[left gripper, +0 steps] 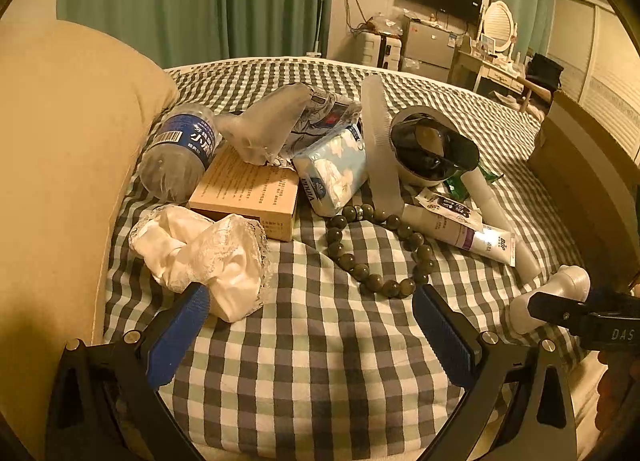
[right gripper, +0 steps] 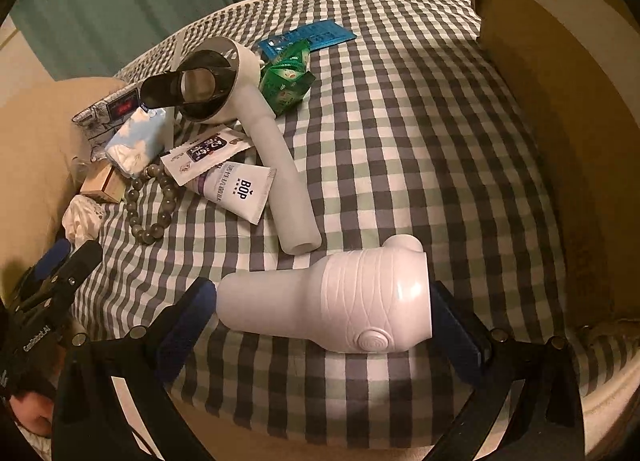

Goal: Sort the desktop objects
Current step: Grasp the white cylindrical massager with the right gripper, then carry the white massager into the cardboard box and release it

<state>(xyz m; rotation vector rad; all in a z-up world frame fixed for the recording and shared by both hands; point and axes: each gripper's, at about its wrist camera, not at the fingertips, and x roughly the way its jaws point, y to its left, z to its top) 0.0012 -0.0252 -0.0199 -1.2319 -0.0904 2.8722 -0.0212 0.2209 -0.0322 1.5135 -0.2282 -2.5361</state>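
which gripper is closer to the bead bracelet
Left. The left gripper hangs open just in front of the bead bracelet, its right finger almost at the nearest beads. The right gripper sits farther to the side, its fingers around the white ribbed device.

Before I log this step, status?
Left gripper open, empty. Right gripper open around white device, not clamped. Bead string ahead of left.

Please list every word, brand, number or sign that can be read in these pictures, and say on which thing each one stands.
"BOP": on the white tube, with small unreadable print beside it.
"DAS": on the right gripper body, cut off at the picture edge.
Water bottle label: Chinese characters and a barcode, too blurred.
Tan box: print too small.
Tissue pack and sachet: blurred.
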